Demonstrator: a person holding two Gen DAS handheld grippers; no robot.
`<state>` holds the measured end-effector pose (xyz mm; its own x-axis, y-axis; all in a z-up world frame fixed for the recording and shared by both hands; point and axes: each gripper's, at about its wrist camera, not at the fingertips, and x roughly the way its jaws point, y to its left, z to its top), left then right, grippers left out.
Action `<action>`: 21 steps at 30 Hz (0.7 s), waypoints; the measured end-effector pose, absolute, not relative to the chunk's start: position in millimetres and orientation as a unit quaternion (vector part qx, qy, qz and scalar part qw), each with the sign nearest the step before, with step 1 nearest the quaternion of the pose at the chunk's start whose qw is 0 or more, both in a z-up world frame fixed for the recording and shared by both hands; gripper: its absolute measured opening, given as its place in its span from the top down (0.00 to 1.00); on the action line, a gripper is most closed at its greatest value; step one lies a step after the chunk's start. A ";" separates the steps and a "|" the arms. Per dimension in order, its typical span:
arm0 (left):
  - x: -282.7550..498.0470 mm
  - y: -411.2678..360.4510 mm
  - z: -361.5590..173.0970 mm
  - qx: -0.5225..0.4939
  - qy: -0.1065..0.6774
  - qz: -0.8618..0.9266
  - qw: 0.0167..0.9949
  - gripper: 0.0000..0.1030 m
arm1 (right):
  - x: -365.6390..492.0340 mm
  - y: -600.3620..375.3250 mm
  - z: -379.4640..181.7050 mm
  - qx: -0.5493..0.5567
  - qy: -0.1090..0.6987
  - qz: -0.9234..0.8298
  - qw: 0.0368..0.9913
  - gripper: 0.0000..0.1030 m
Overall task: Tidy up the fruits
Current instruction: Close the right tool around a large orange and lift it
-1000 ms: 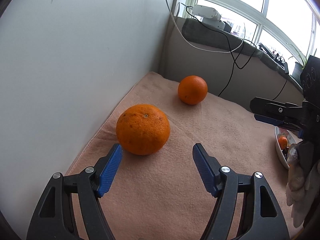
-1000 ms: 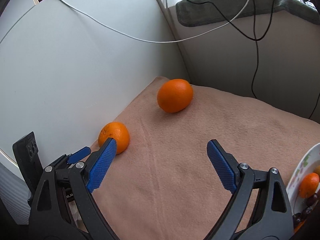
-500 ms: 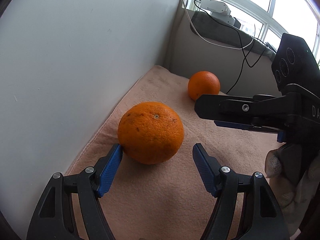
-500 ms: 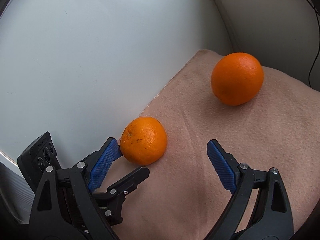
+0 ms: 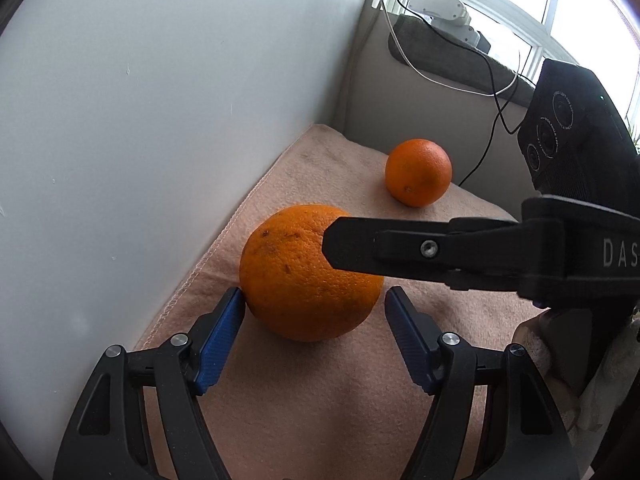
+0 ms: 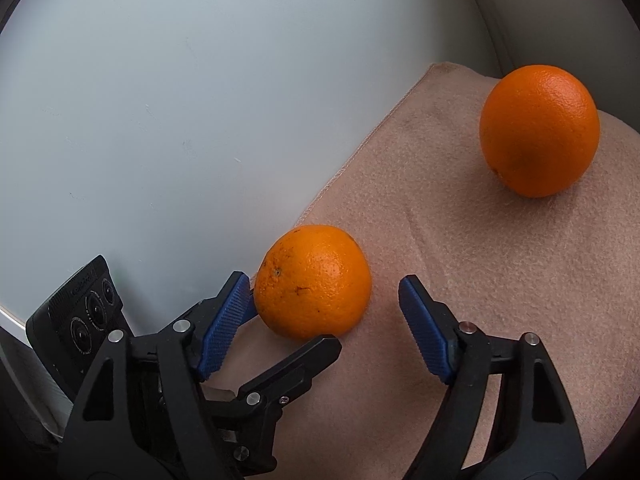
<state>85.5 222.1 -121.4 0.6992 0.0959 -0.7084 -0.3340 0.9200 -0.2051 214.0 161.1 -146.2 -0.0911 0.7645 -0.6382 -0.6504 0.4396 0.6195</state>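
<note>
A large orange [image 5: 308, 276] lies on the pink towel [image 5: 320, 392] close to the white wall. It also shows in the right wrist view [image 6: 314, 282]. My left gripper [image 5: 314, 320] is open with its blue pads either side of this orange; the left pad touches or nearly touches it. My right gripper [image 6: 326, 312] is open and comes in from the right around the same orange; one of its fingers [image 5: 400, 248] crosses in front of it. A second orange [image 5: 418, 172] lies farther back, also in the right wrist view [image 6: 538, 130].
The white wall [image 5: 160, 120] runs along the towel's left edge. A beige ledge [image 5: 432, 96] with cables and a grey cloth stands behind the towel under a window. The left gripper's body [image 6: 248, 392] sits low in the right wrist view.
Both grippers have moved in toward the near orange, which now sits between both pairs of open pads. The right gripper swung left, and the bowl at the right has left view.
</note>
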 end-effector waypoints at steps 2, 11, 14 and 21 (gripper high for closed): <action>87.7 221.2 -122.2 -0.161 0.371 0.117 0.907 0.30 | 212.2 165.7 -149.1 0.052 0.521 0.527 0.670 0.33; 87.7 222.4 -124.5 -0.169 0.367 0.113 0.908 0.32 | 211.9 177.1 -159.6 0.050 0.518 0.529 0.670 0.39; 87.3 217.9 -124.1 -0.162 0.364 0.112 0.910 0.32 | 202.8 170.9 -150.4 0.050 0.513 0.530 0.674 0.39; 82.8 205.8 -112.4 -0.156 0.350 0.102 0.918 0.32 | 195.1 153.9 -138.9 0.051 0.498 0.525 0.688 0.39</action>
